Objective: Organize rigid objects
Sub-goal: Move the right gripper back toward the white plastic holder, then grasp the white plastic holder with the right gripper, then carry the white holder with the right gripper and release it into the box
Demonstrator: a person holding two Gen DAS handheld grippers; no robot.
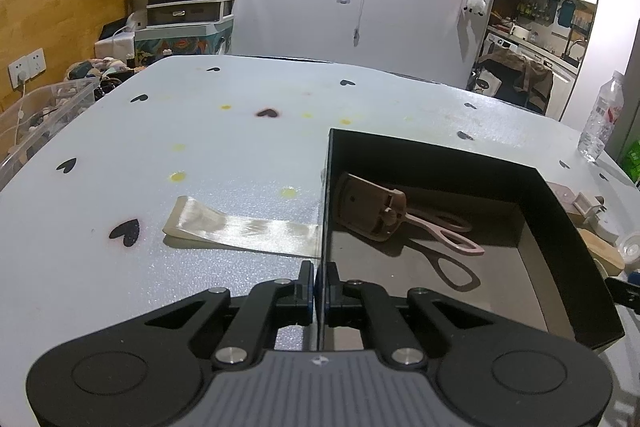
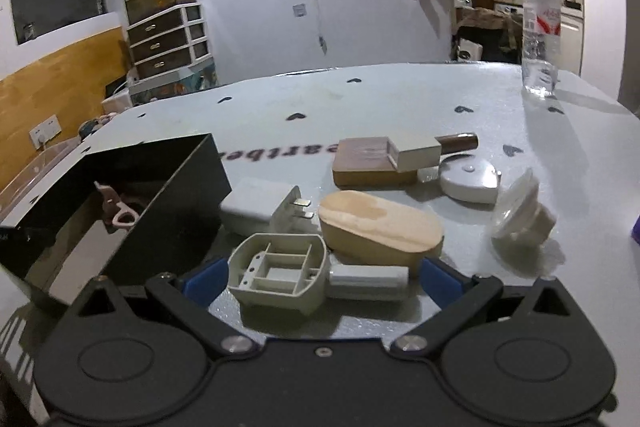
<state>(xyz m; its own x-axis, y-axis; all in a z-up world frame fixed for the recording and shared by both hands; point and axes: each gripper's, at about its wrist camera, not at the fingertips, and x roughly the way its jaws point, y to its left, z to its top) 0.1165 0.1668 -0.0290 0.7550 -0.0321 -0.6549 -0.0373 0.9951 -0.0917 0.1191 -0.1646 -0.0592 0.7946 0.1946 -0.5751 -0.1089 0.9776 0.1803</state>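
Observation:
The black open box point(image 1: 560, 227) stands on the white table, and my left gripper point(image 1: 319, 285) is shut on the near end of its left wall. Inside the box lies a pink scissor-handled tool point(image 1: 384, 215), which also shows in the right wrist view as the pink tool point(image 2: 116, 211) in the box point(image 2: 176, 211). My right gripper point(image 2: 322, 279) is open wide, low over the table. A grey ribbed plastic piece point(image 2: 280, 275) with a white bar lies between its blue pads point(image 2: 204, 281); they do not press on it.
Behind the grey piece lie a white plug charger point(image 2: 256, 213), an oval wooden block point(image 2: 380, 227), a brown block with a white box point(image 2: 372, 163), a white heart-shaped case point(image 2: 472, 183) and a clear suction cup point(image 2: 520, 211). A water bottle point(image 2: 540, 31) stands far right. A shiny ribbon strip point(image 1: 240, 227) lies left of the box.

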